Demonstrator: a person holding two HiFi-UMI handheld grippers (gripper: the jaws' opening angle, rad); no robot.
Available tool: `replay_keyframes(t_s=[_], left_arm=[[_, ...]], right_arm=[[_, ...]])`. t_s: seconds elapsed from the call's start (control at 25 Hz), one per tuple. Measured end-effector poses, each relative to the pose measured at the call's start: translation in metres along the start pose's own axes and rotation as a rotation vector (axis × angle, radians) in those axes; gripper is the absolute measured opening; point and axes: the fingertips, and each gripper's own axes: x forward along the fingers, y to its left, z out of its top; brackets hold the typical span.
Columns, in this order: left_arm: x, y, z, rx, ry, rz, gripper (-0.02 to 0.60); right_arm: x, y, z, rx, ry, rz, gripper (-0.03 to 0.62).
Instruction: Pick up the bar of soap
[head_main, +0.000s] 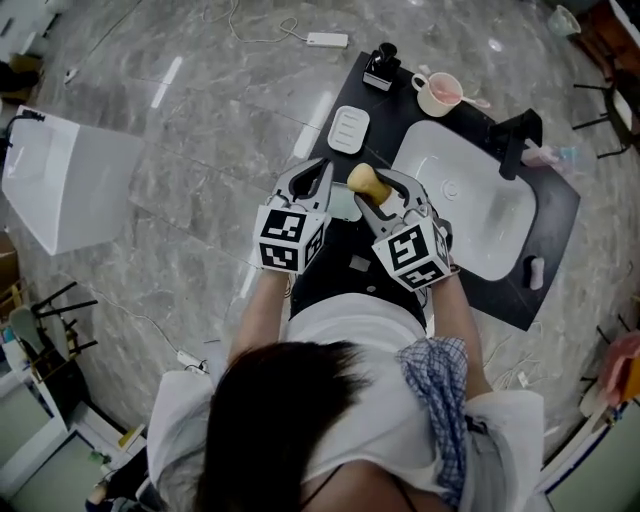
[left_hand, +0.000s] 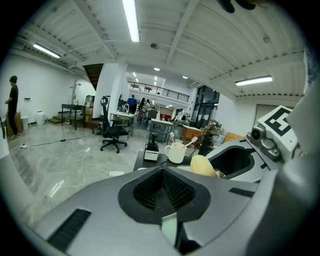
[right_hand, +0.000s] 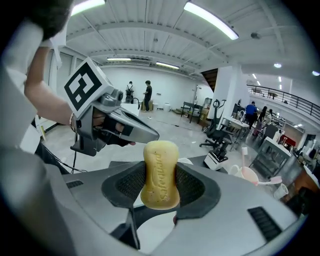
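Raised lettering runs down the yellow bar of soap (right_hand: 160, 170), too soft to read. The right gripper (right_hand: 161, 189) pinches it upright at frame centre. The left gripper (left_hand: 161, 186) has its jaws pressed together, empty.

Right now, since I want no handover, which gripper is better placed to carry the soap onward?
Right. The right gripper is clamped on the soap bar, holding it upright; the left gripper beside it has its jaws together with nothing between them.
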Motion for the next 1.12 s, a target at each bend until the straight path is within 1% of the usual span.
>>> replay_keyframes(t_s=[0.32,0.52,0.72,1.12], left_arm=[[0.022,-0.049,0.01,0.071,-0.004,-0.11,0.011],[0.031,-0.077,0.013,0.104,-0.002,-0.177,0.011],[0.041,-0.108,0.013,0.143,0.006,-0.251,0.011],[0.05,-0.17,0.015,0.204,0.003,-0.382,0.011]], right_arm=[[-0.036,-0.026,-0.019,0.063,-0.001,-0.112,0.196],[-0.057,-0.034,-0.036,0.08,0.023,-0.174,0.196],[-0.08,-0.046,-0.055,0.131,0.04,-0.249,0.196],[-0.128,-0.063,-0.089,0.192,0.075,-0.384,0.195]])
